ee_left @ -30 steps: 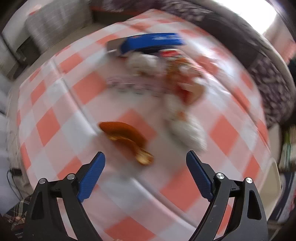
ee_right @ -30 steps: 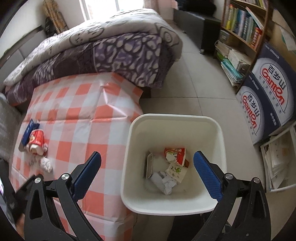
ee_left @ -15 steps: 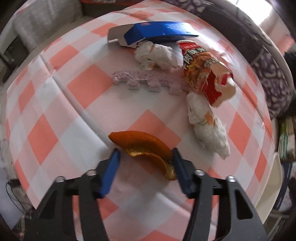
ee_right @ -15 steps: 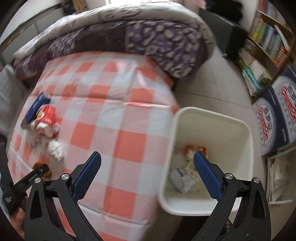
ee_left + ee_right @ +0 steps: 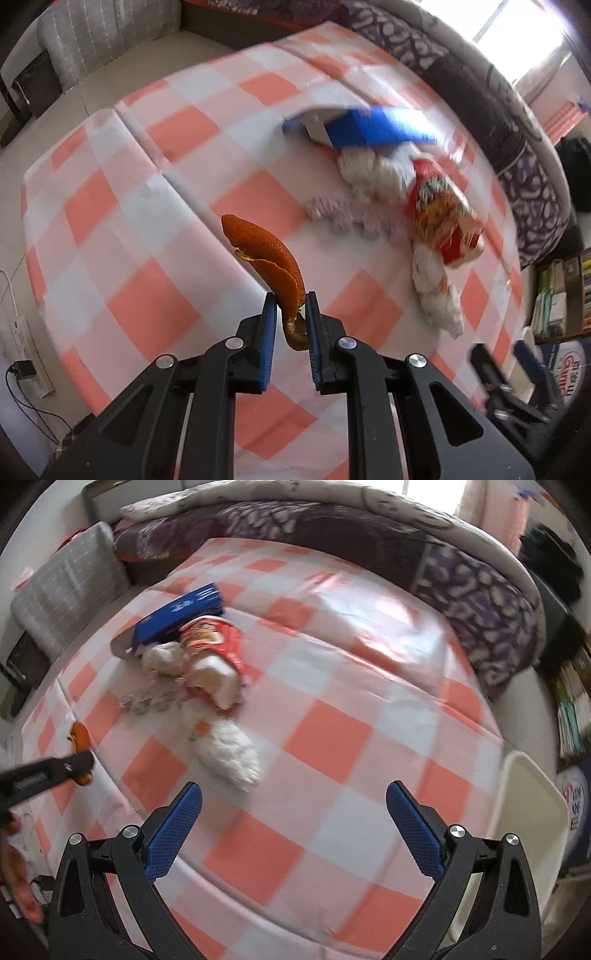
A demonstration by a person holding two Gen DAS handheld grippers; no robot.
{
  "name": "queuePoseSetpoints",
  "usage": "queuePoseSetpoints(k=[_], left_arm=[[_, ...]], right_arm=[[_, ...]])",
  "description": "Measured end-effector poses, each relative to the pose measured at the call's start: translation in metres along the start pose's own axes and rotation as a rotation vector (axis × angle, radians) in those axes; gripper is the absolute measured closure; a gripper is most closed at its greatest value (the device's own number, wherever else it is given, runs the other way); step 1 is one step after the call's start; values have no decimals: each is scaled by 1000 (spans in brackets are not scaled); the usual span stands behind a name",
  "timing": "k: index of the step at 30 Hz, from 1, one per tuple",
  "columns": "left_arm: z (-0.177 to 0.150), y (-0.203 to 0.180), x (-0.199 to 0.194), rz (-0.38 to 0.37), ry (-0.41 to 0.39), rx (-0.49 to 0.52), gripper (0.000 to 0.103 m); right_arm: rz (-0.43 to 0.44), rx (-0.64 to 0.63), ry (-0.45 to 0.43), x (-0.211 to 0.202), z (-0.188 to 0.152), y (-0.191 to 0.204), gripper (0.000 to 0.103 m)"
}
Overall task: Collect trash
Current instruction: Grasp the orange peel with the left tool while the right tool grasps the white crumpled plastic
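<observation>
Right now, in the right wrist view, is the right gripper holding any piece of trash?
No. The right gripper stands wide open above the checked tablecloth, with nothing between its blue fingers.

A curled orange peel (image 5: 271, 258) was pinched at its lower end, its free end arching toward 11 o'clock above the checked cloth. At 1 o'clock lay a flattened blue box (image 5: 364, 131), white tissue wads (image 5: 373, 173), a crumpled red wrapper (image 5: 443, 216) and a pale pink strip (image 5: 351, 218), clustered and touching.
</observation>
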State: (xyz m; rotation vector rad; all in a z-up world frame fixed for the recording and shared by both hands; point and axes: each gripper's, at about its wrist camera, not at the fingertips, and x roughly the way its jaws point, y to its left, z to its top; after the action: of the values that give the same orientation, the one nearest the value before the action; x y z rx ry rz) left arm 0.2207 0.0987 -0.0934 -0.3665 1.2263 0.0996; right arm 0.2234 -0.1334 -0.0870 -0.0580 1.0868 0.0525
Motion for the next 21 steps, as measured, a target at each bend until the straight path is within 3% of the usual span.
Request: queuePoseSetpoints(k=[5,12,13,16,21], left_arm=[[9,13,-10,-7,1,-5,87],[11,16,-20,-23,-23,-20,87],[11,17,-22,-20,-28,-16,87],[11,15,-24,-15,-39,-4,87],[14,16,-26,-32,-41,-12,87]], right_arm=[[31,-6,0,18,7,14,13],[77,12,-3,35,14,28,29],[81,19,-1,38,14,29,33],[117,17,33,47,15,35,60],[138,8,45,40,12,42,65]])
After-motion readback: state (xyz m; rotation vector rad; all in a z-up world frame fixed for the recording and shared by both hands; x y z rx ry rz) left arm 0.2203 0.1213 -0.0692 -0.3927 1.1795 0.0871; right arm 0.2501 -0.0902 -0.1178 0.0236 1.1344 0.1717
